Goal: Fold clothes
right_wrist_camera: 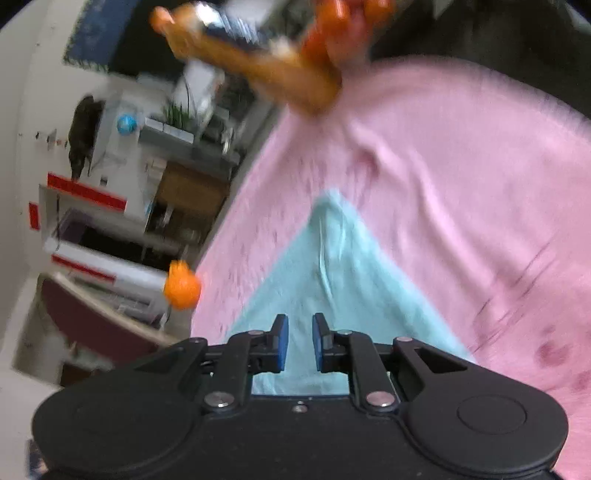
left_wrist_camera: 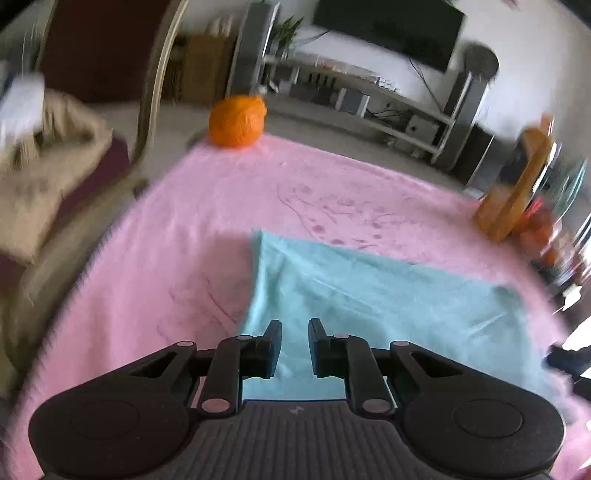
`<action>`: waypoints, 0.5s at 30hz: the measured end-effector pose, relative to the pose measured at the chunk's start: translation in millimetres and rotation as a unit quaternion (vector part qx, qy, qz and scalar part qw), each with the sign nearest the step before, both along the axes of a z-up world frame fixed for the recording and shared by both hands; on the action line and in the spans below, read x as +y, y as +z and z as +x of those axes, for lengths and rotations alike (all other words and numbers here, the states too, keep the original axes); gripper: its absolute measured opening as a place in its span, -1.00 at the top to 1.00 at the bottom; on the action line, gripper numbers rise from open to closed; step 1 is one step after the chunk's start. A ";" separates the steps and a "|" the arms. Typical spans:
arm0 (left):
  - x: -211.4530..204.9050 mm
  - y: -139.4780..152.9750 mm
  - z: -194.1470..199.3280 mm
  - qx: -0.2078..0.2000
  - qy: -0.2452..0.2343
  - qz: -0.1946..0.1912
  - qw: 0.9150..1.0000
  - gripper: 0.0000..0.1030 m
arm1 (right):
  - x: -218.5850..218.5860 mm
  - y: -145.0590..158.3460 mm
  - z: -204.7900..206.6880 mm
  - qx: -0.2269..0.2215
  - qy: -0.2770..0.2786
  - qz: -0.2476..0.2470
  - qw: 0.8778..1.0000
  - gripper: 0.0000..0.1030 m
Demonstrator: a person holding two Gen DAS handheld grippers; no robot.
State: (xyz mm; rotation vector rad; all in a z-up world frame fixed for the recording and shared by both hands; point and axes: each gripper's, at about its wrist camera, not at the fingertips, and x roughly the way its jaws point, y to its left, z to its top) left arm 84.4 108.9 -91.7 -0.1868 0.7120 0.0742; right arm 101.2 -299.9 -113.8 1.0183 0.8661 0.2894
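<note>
The work surface is covered by a pink blanket [left_wrist_camera: 192, 229] with a faint darker printed pattern. A light blue cloth [left_wrist_camera: 369, 295] lies flat on the blanket, with shallow creases across its surface.

Left wrist view: the left gripper [left_wrist_camera: 294, 325] is positioned over the near edge of the light blue cloth. Its jaws stand apart by a narrow gap. Nothing sits between them; the cloth shows through the gap, below the fingers. The far left corner of the cloth lies at 12 o'clock from the gripper. An orange ball [left_wrist_camera: 237, 121] rests at the far edge of the blanket, at 11 o'clock. An orange-brown object [left_wrist_camera: 509, 199], blurred, stands at the blanket's right edge, at 2 o'clock. A television [left_wrist_camera: 391, 29] hangs above a low shelf unit [left_wrist_camera: 369, 107] in the background.

Right wrist view: the right gripper [right_wrist_camera: 300, 325] is likewise over the light blue cloth [right_wrist_camera: 332, 288], jaws slightly apart, with no material clamped. One cloth corner points toward 12 o'clock. The frame is motion-blurred.
</note>
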 end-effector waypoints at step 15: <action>29.4 -7.3 -33.0 0.065 0.105 0.063 0.990 0.80 | -66.3 -22.0 -32.6 0.061 -0.167 -0.041 0.983 0.97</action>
